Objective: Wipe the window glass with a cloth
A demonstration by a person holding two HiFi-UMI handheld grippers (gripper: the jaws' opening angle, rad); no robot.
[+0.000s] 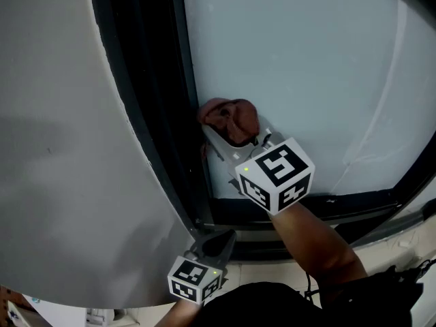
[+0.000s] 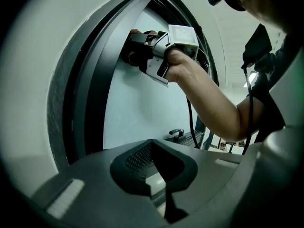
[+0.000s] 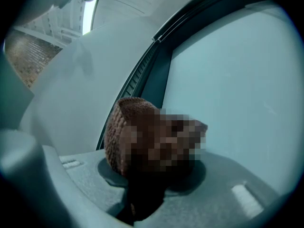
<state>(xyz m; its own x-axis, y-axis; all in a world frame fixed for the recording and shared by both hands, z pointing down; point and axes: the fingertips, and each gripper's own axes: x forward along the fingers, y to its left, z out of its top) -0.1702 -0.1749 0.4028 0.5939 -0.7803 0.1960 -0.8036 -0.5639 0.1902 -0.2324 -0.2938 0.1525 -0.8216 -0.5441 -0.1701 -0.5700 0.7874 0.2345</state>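
Note:
A bunched reddish-brown cloth (image 1: 229, 118) is pressed against the pale window glass (image 1: 306, 67), close to the dark frame (image 1: 153, 87) on its left. My right gripper (image 1: 228, 133) is shut on the cloth (image 3: 142, 139), which fills the space between its jaws in the right gripper view; a mosaic patch covers part of it. In the left gripper view the right gripper (image 2: 137, 49) shows high up against the glass (image 2: 137, 108). My left gripper (image 1: 216, 242) hangs low by the bottom frame corner, jaws closed together, holding nothing (image 2: 164, 175).
A grey-white wall (image 1: 61, 148) lies left of the frame. The bottom frame rail (image 1: 306, 206) runs under the glass. A window handle (image 2: 176, 133) and a black cable (image 2: 190, 122) show in the left gripper view. Pale floor (image 1: 402, 240) lies at lower right.

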